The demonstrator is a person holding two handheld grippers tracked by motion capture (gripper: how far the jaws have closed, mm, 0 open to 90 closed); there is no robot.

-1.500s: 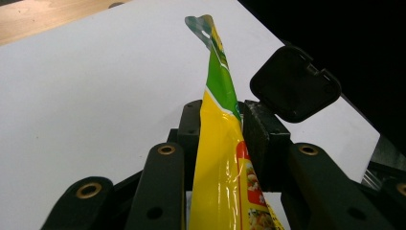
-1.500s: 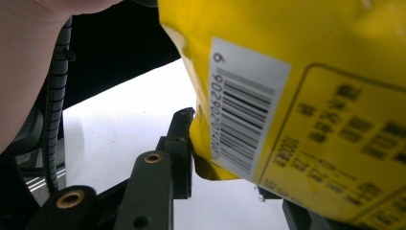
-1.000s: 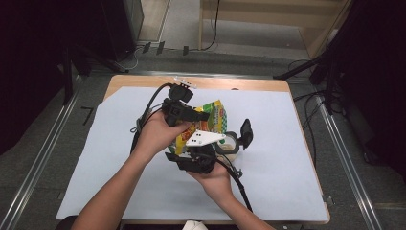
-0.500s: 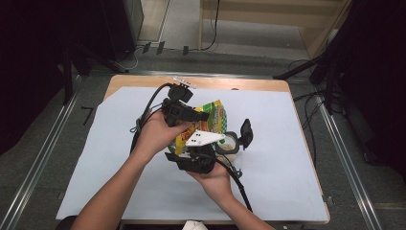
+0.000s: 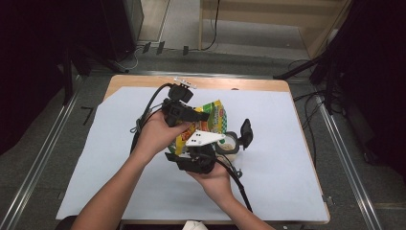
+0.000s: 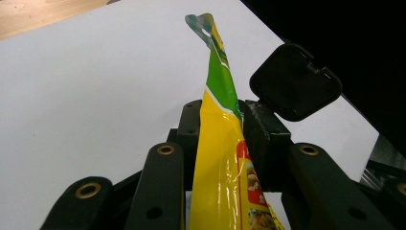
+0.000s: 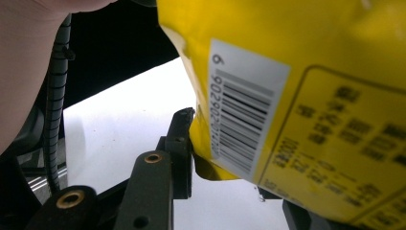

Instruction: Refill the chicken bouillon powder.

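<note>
Near the counter's front edge, the right gripper clamps the lower corner of a yellow-and-green snack packet, its barcode facing that gripper's camera. Just beyond, the left gripper is clamped on the packet's upper part, holding it edge-on above the white sheet at mid-counter. A black hinged lid stands open just beside it.

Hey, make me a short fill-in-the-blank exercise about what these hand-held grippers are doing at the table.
1. Both hand-held grippers hold one yellow and green ____.
2. The left hand-held gripper pinches the packet along its thin ____.
3. The right gripper view shows a black and white ____ printed on it.
4. The table is covered by a white ____.

Missing words: packet; edge; barcode; sheet
</note>
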